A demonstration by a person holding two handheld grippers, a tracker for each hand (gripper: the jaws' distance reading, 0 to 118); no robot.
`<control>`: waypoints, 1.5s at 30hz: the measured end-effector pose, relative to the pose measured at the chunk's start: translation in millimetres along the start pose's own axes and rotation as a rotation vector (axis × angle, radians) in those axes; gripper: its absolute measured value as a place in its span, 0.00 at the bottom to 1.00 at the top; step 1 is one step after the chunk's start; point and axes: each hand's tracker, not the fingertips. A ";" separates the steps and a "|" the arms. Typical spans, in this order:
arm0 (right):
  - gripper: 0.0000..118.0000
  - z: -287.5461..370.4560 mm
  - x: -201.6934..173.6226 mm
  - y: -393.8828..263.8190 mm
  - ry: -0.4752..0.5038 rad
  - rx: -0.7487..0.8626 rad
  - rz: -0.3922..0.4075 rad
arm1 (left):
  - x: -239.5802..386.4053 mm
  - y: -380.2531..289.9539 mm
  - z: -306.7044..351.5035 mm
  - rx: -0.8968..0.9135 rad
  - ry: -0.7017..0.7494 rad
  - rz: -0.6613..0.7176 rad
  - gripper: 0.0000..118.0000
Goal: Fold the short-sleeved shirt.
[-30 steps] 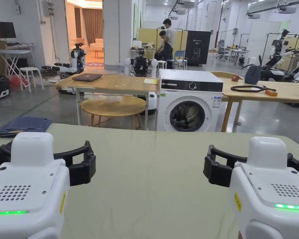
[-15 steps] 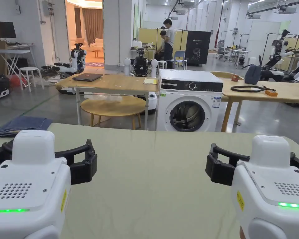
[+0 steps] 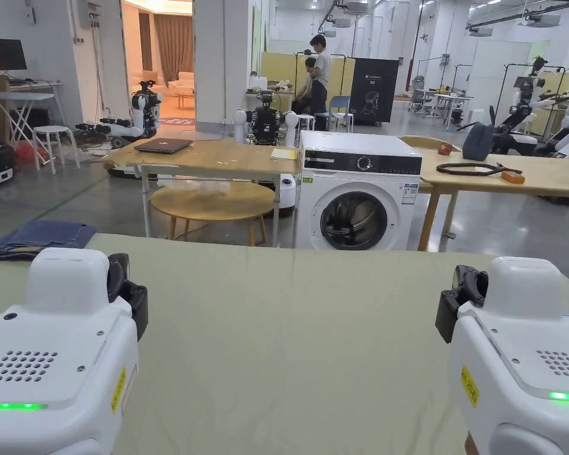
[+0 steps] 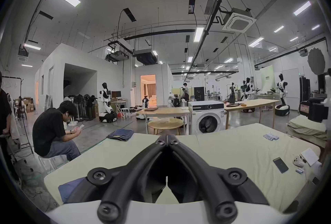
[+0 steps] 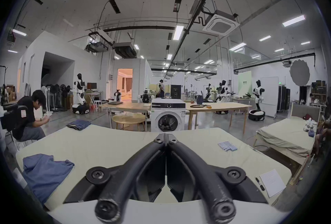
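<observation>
While both tools, left (image 4: 167, 138) and right (image 5: 166, 136), are hovering clenched and empty above the worktop (image 3: 289, 332), you are not yet folding; the shirt (image 5: 44, 172) is lying crumpled at your left, needing grasping first.

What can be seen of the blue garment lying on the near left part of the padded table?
The blue garment is soft, matte cloth in a plain medium blue, lying crumpled and unfolded near the left edge of the pale green table. Folds and a raised corner show along its top edge. It rests on the table cover, and nothing grips it. In the left gripper view a corner shows beside the shut tongs. Whether it has short sleeves cannot be told.
</observation>
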 end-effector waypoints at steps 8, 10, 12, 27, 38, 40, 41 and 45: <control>0.00 -13.3 -42.7 1.7 0.129 0.001 -0.013 | -39.0 0.9 17.0 -0.016 0.095 -0.036 0.00; 0.00 -17.1 -70.7 2.6 0.213 0.005 -0.027 | -62.2 1.4 30.3 -0.021 0.176 -0.045 0.00; 0.00 -21.5 -107.6 3.3 0.322 -0.005 -0.017 | -88.3 6.0 49.3 -0.025 0.250 -0.038 0.00; 0.00 1.9 -272.1 -14.5 0.812 -0.150 -0.009 | -231.2 17.2 100.2 -0.238 0.497 0.032 0.00; 0.00 -20.4 -280.0 -54.3 0.772 -0.290 0.063 | -305.0 -195.9 -113.6 -1.261 0.070 0.383 0.00; 0.00 -25.3 -280.6 -59.9 0.760 -0.307 0.074 | -310.0 -213.3 -124.9 -1.260 0.076 0.401 0.00; 0.00 -28.8 -281.5 -63.0 0.752 -0.317 0.074 | -311.9 -217.9 -130.9 -1.214 0.067 0.428 0.00; 0.00 -39.0 -287.4 -70.3 0.737 -0.346 0.091 | -308.6 -226.4 -150.6 -1.112 0.107 0.349 0.64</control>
